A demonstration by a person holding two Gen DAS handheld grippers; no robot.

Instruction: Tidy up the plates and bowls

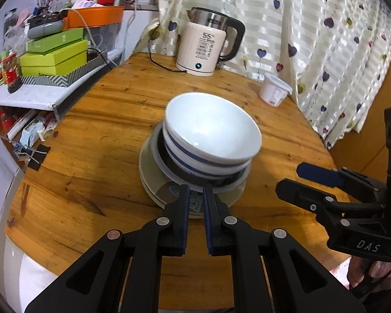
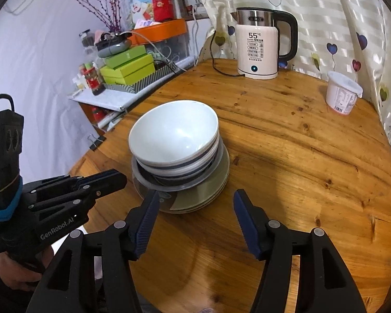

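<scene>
Left gripper [image 1: 196,191], black with blue pads: bottom centre of the left view, jaws drawn narrow, nothing between them, tips at the near rim of the stack.

Right gripper [image 2: 195,195], same make: bottom centre of the right view, jaws parted wide and empty, just short of the stack.

Round wooden table [image 2: 286,156]: bears all items.

Stack, mid-frame: beige ceramic plates [image 2: 208,190] at the bottom, a grey-rimmed dark dish [image 2: 169,186] on them, white blue-banded bowls [image 2: 174,133] nested on top, tilted.

White plastic tub [image 2: 342,95]: right, beyond the stack.

Cream and steel electric kettle [image 2: 258,49]: upper centre, against the heart-print curtain [image 2: 338,13].
</scene>
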